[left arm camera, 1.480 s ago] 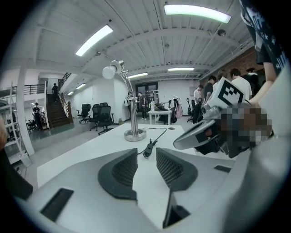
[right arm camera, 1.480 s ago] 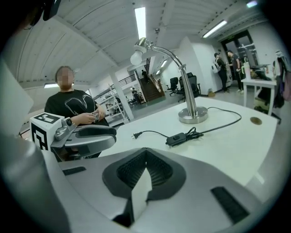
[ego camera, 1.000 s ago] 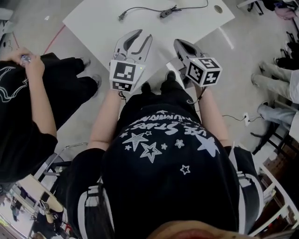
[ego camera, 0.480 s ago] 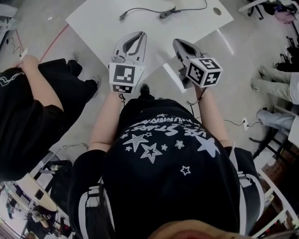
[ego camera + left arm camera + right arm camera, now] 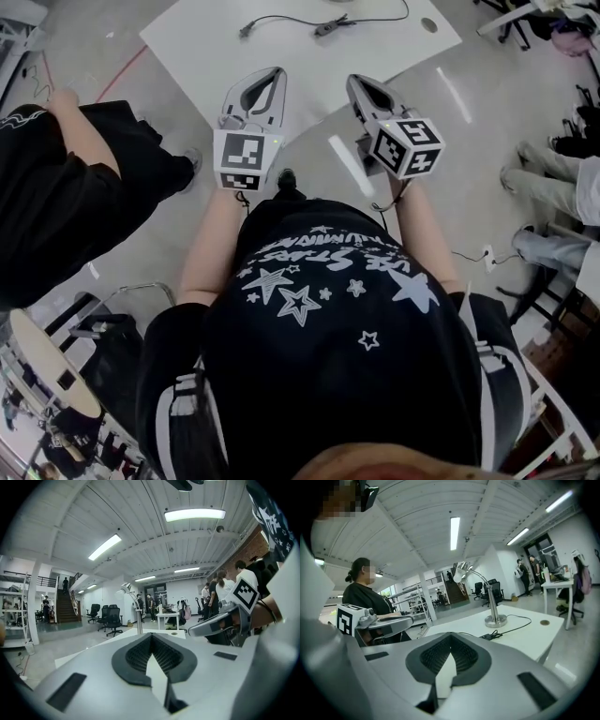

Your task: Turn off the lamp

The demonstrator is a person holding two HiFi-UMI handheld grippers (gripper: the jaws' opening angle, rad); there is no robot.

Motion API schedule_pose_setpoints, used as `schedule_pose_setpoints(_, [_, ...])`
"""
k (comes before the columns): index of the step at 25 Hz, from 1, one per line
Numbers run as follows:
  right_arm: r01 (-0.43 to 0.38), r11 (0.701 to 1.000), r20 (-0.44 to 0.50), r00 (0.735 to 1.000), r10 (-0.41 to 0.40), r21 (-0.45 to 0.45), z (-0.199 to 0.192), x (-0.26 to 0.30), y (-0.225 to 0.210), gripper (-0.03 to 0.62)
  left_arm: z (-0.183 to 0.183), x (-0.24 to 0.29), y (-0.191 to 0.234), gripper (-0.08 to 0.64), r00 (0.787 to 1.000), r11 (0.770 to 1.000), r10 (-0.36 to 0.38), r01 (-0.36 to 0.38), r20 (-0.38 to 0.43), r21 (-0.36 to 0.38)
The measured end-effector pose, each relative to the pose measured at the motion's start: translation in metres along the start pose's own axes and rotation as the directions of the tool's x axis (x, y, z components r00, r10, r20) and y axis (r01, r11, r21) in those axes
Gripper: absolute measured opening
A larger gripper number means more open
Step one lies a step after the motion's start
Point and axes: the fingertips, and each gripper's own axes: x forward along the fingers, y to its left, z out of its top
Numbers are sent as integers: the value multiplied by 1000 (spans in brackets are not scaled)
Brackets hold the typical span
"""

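A silver desk lamp stands on the white table, its head bent towards me. Its black cord runs across the table to an inline switch. The head view shows that switch and the plug end at the table's far side; the lamp itself is cut off there. In the left gripper view the lamp stands far ahead. My left gripper is shut and empty, held over the table's near edge. My right gripper is also shut and empty, beside the table's corner, well short of the switch.
A person in black stands at the left, close to the table. More people sit at the right. A round grommet marks the table's far right. A red cable lies on the floor; office chairs stand beyond.
The left gripper's jaws have closed from open to shut on nothing. Both grippers have risen a little. The person at the left has drawn away towards the left.
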Motion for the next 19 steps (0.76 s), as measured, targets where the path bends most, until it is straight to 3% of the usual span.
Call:
schedule_pose_setpoints(10, [-32,999,7,999,33,-26,-9,-34,-1,6,3,-14,-33,11,1000,1000,30,-30,10,6])
schedule_pose_setpoints(19, [-64,997,22,998,65,-48,-2,-60,24,5,21,-49,-46,11,998,998,58,-58,22,6])
